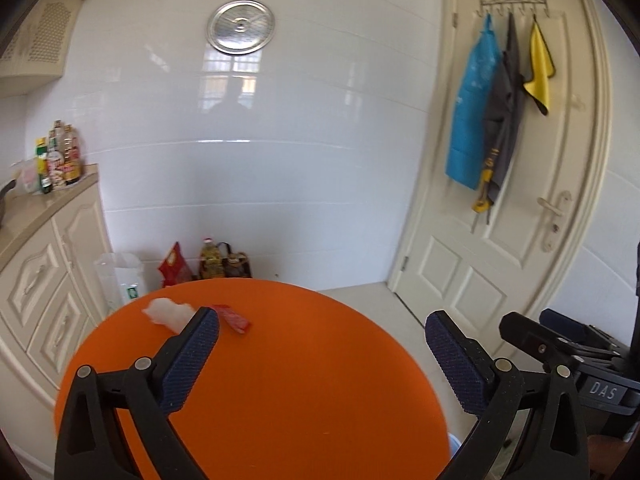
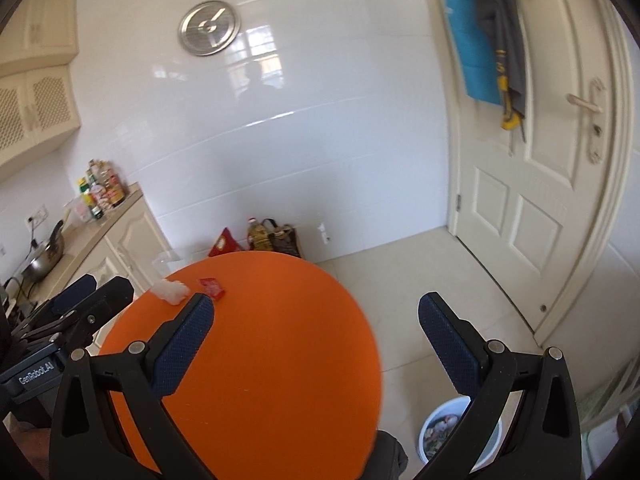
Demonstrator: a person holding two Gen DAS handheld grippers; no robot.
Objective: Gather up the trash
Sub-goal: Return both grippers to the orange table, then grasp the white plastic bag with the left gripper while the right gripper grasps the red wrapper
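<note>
A round orange table (image 1: 280,380) (image 2: 260,360) carries a crumpled white tissue (image 1: 166,314) (image 2: 173,291) and a small red wrapper (image 1: 235,318) (image 2: 211,287) near its far left edge. My left gripper (image 1: 322,324) hangs above the table with its jaws wide apart and nothing between them. My right gripper (image 2: 316,308) also stands open and empty, over the table's right side. Each gripper shows at the edge of the other's view. A white bin (image 2: 452,428) holding scraps stands on the floor at the table's lower right.
Cream cabinets with a countertop (image 1: 44,208) line the left wall, with bottles (image 1: 60,160) and a pan (image 2: 46,256). Bags and an oil bottle (image 1: 212,260) sit on the floor by the tiled wall. A cream door (image 1: 520,200) with hung cloths is on the right.
</note>
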